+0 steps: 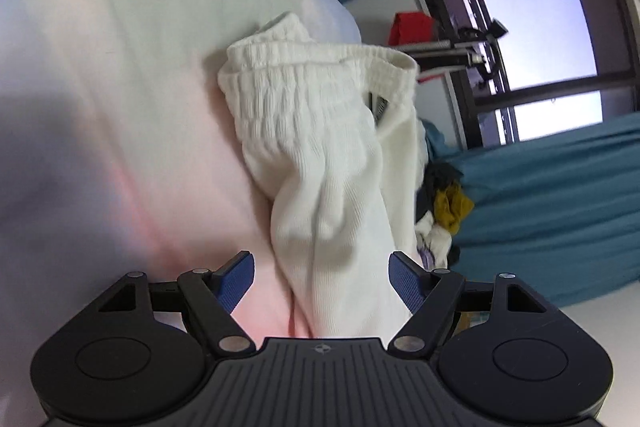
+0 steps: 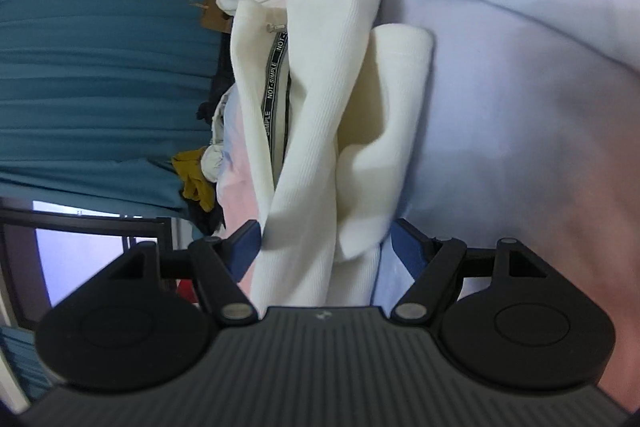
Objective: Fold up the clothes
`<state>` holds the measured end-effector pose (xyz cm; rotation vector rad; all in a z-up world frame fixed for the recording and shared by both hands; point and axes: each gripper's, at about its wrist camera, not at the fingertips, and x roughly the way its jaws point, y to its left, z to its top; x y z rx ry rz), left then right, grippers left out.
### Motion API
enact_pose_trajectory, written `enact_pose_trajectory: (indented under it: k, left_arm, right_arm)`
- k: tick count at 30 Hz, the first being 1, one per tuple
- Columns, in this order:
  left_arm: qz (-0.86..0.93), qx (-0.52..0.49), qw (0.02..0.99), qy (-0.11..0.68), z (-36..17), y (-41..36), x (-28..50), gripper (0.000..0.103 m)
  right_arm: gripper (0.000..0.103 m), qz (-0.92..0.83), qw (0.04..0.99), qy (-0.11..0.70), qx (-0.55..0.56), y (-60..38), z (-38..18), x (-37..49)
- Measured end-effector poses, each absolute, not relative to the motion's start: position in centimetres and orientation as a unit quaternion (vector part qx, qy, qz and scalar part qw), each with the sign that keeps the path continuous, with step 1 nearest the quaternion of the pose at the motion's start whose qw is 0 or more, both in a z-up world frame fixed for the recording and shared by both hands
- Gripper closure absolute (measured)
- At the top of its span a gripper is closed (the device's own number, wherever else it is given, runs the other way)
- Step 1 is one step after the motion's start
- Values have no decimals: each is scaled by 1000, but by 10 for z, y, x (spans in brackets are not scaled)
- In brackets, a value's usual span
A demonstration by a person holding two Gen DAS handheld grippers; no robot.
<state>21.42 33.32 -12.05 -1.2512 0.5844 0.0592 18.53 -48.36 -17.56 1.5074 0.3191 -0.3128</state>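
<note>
Daylight from the window [image 1: 560, 27], soft blur, perhaps motion; edges warped.

left hand-held gripper [image 1: 322, 281] jaws spread wide, angled downward; right hand-held gripper [image 2: 324, 247] likewise, nothing clamped.

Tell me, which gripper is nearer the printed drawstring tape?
Probably right: the right gripper sits just short of the tape; the left gripper is farther down the white trousers.

Each gripper [image 1: 322, 279] [image 2: 326, 247] — black linkage, silver rivets, blue pads [image 1: 236, 281].
</note>
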Motion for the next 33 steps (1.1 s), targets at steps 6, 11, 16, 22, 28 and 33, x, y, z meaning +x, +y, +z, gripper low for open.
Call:
enact_pose_trajectory:
  k: [6, 11, 16, 22, 28, 33]
  left_arm:
    - [38, -593, 769, 234, -135, 349, 259, 33]
    - [51, -573, 782, 239, -133, 356, 287, 73]
    - [75, -561, 793, 226, -98, 365, 272, 90]
    - [91, -552, 804, 203, -42, 375, 229, 91]
    - [117, -542, 808, 198, -3, 417, 149, 91]
    - [140, -545, 805, 185, 17, 457, 86, 91]
  right_arm:
    - [30, -120, 747, 99, 647, -503, -197, 214]
    - [40, -160, 786, 65, 593, -501, -196, 235]
    - [91, -189, 817, 47, 543, -490, -183, 233]
    - [92, -165, 822, 69, 541, -475, -153, 220]
    - [93, -122, 817, 151, 543, -456, -136, 196]
    - [93, -78, 821, 175, 539, -447, -114, 159]
